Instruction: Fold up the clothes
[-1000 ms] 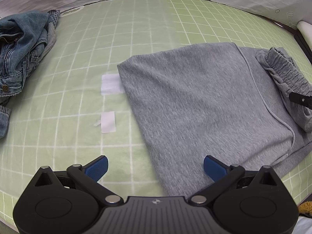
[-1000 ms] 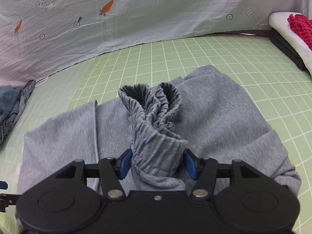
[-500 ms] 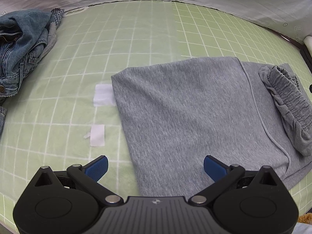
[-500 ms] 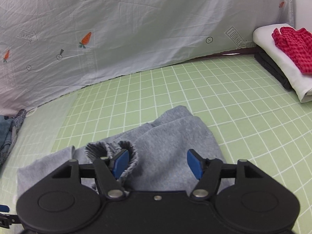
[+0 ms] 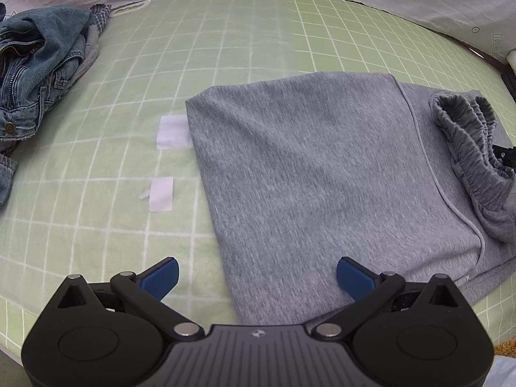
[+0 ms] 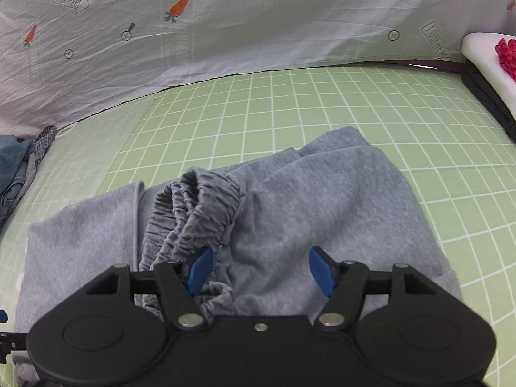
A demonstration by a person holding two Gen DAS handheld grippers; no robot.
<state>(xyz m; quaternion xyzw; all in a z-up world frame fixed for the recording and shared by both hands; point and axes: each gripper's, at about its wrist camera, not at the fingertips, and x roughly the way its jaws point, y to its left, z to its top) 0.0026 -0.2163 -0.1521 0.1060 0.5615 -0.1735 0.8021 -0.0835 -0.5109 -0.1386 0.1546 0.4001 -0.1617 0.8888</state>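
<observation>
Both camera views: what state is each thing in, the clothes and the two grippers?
Grey sweatpants: folded flat on the mat, nothing gripping them.
Waistband: bunched, standing open on top of the fold.
Denim jacket: crumpled, unfolded.
Red garment: lying on a white stack.
Left gripper: open, empty.
Right gripper: open, empty, over the sweatpants.

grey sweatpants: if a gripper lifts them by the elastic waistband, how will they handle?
Likely floppy: the grey sweatpants lie in soft folds, so they'd drape. The elastic waistband is bunched, probably stretching before the rest follows. Fleecy knit looks grippy, not slippery.
</observation>
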